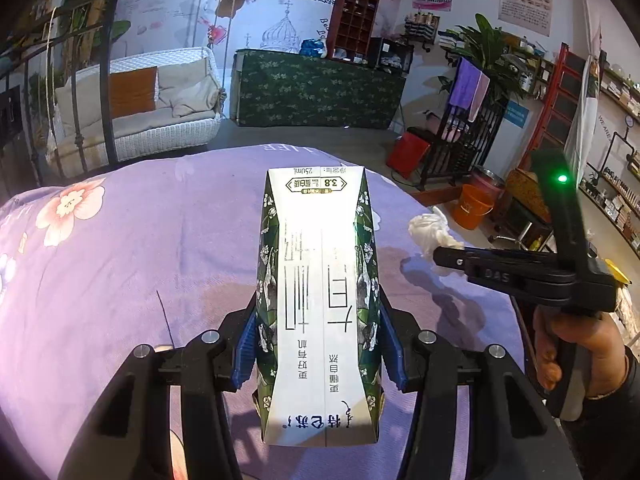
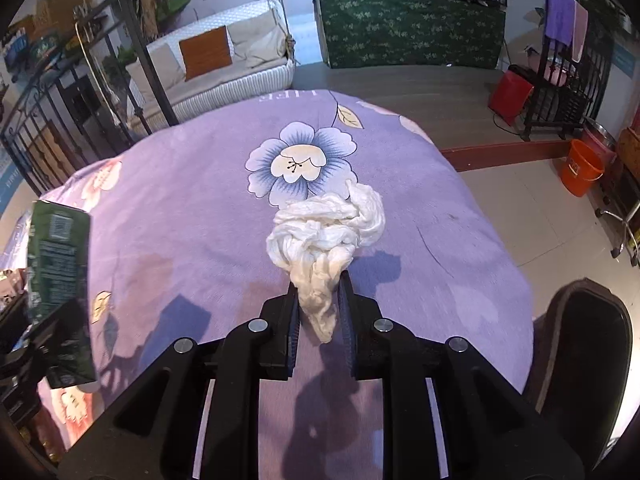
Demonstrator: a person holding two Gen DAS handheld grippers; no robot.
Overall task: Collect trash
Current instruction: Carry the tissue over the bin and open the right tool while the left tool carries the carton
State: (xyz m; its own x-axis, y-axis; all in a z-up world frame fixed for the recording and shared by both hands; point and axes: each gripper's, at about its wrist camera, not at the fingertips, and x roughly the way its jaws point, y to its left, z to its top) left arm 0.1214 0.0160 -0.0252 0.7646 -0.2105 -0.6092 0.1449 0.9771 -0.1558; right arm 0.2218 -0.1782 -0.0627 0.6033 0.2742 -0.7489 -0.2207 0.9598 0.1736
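Two grippers, both with something in them. My left gripper has its blue pads pressed against the sides of a milk carton, jaws about half spread to fit it. The carton lies lengthwise between the fingers, white face up with green flowery sides, sticking out past the fingertips over the purple blanket.

My right gripper is pinched nearly closed on the tail end of a crumpled white tissue. The narrow twisted bit sits between the pads, and the rest of the wad bunches up just beyond the fingertips, throwing a shadow on the blanket. From the left camera I can see that gripper off to the right of the carton, tissue at its tip, with the person's hand wrapped around the handle.

From the right camera the carton shows up at the left edge of the blanket, green printed side facing me. Past the blanket's far edge there's a white wicker sofa and a table under a green cloth. An orange bucket stands on the floor off the blanket's right side.
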